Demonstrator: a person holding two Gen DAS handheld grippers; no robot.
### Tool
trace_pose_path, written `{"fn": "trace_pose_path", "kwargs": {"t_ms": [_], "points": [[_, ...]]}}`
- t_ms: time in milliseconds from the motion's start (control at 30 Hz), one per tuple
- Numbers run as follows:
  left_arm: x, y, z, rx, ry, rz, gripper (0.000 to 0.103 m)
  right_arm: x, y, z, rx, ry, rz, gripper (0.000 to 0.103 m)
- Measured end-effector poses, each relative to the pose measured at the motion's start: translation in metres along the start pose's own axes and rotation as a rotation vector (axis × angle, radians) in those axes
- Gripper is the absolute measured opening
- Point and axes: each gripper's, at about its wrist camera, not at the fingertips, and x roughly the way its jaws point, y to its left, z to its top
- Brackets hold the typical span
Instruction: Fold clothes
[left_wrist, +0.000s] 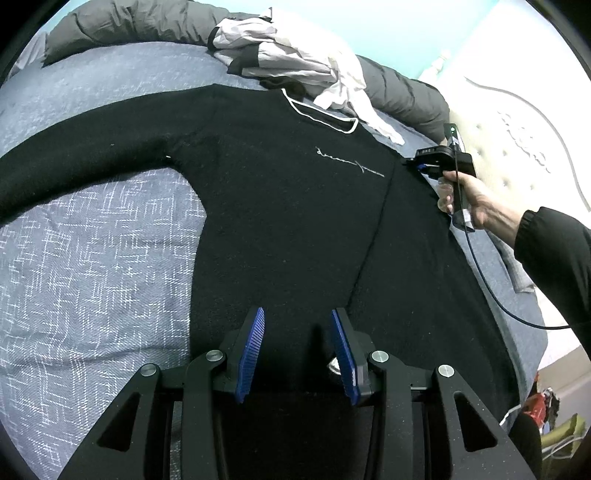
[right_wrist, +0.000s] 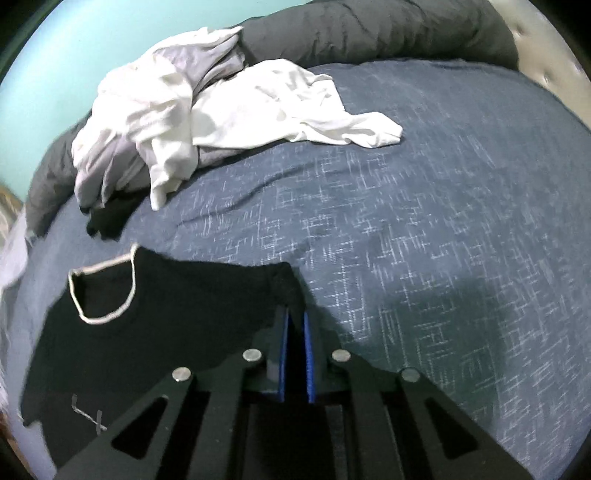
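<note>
A black long-sleeved sweater (left_wrist: 288, 206) with a white-trimmed neck and small white script lies spread on the bed. Its left sleeve stretches out to the left; its right side is folded over the body along a crease. My left gripper (left_wrist: 297, 317) is open, its blue pads just above the sweater's hem. My right gripper (right_wrist: 295, 317) is shut on the sweater's shoulder fold (right_wrist: 284, 280), near the neck (right_wrist: 103, 291). The right gripper also shows in the left wrist view (left_wrist: 421, 164), held in a hand at the sweater's right edge.
The bed has a blue patterned cover (left_wrist: 92, 258). A heap of white and grey clothes (right_wrist: 177, 110) lies beyond the sweater's neck. A dark grey duvet (right_wrist: 369, 33) lines the far edge. A padded headboard (left_wrist: 517, 122) stands at the right.
</note>
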Motion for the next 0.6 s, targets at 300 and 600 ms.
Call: {"fn": "trace_pose_path", "kwargs": {"t_ms": [300,600], "points": [[-0.003,0.001,0.0,-0.006,-0.009,0.006,0.041,-0.06,-0.004,-0.011,0.05,-0.13,0.017,0.021],[-0.012,0.005,0.0,-0.038,-0.033,0.011,0.041,-0.124,0.025,-0.113,0.079,-0.119,0.155,0.029]]}}
